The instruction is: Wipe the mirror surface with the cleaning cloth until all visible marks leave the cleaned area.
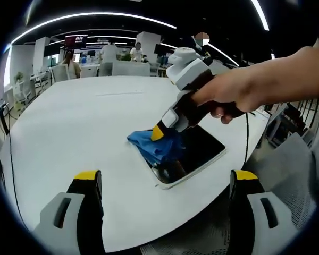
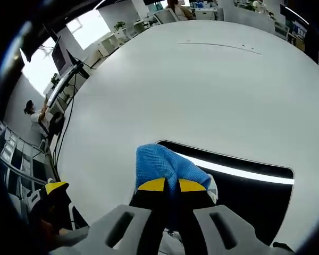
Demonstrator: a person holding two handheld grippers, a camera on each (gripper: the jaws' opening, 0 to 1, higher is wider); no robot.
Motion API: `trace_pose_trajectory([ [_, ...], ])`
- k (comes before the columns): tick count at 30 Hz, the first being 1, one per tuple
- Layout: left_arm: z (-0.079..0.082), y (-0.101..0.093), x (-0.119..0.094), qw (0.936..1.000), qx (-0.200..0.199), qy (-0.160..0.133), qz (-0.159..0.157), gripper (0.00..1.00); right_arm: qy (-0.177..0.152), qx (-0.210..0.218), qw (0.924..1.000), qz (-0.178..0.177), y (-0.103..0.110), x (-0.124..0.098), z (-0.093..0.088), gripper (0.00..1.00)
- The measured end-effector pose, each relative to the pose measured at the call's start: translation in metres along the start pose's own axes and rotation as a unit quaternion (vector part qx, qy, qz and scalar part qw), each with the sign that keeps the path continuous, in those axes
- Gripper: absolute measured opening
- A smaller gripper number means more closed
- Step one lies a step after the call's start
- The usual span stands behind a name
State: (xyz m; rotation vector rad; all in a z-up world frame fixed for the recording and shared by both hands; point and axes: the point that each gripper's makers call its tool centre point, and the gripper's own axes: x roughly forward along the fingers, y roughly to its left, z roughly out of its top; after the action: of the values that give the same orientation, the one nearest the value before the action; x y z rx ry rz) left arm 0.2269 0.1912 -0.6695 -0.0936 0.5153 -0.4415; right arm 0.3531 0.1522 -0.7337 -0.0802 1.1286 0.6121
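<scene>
Desk (image 1: 95,122): big white top with a rounded edge, carries everything. Mirror (image 1: 202,151) lies flat on it near the desk's near edge, a dark rounded rectangle with a pale rim. In the right gripper view its long axis runs across the picture, from the cloth out toward the right (image 2: 244,186); a bright ceiling-light streak reflects along it.

Cleaning cloth (image 1: 151,143): blue, bunched, sits on one short end of the mirror and spills a little over that edge onto the desk. The unwiped run of glass lies away from the cloth along the long axis, so I judge the coming stroke goes that way, lengthwise.

Right gripper (image 1: 159,132) is the one doing the work: jaws clenched on the cloth (image 2: 159,164), yellow tips pressed together, cloth pushed down against the glass. A hand (image 1: 244,93) holds its grip.

Left gripper (image 1: 165,183): jaws released and wide apart, holding nothing, hanging back at the desk's near edge, well apart from the mirror.

Hard to read: any marks on the glass are lost in dark reflection. Mirror end under the cloth is hidden. The mirror's near long edge is partly hidden behind the right gripper's own body in the right gripper view.
</scene>
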Motion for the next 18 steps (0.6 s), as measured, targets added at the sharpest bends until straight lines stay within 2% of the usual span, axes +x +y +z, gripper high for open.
trace_pose_trajectory([
  [5,0.000,0.000,0.001,1.0000,-0.001,0.000,-0.003,0.99,-0.001,-0.016,0.9999,-0.001,-0.001,0.005,0.010,0.02],
  [10,-0.001,-0.001,0.001,1.0000,-0.001,0.002,-0.006,0.99,-0.003,-0.011,0.9999,-0.003,-0.004,0.011,0.020,0.02],
  [18,-0.002,-0.002,0.002,0.9999,0.004,0.005,-0.011,0.99,-0.005,-0.009,0.9999,-0.001,-0.005,0.014,0.025,0.02],
])
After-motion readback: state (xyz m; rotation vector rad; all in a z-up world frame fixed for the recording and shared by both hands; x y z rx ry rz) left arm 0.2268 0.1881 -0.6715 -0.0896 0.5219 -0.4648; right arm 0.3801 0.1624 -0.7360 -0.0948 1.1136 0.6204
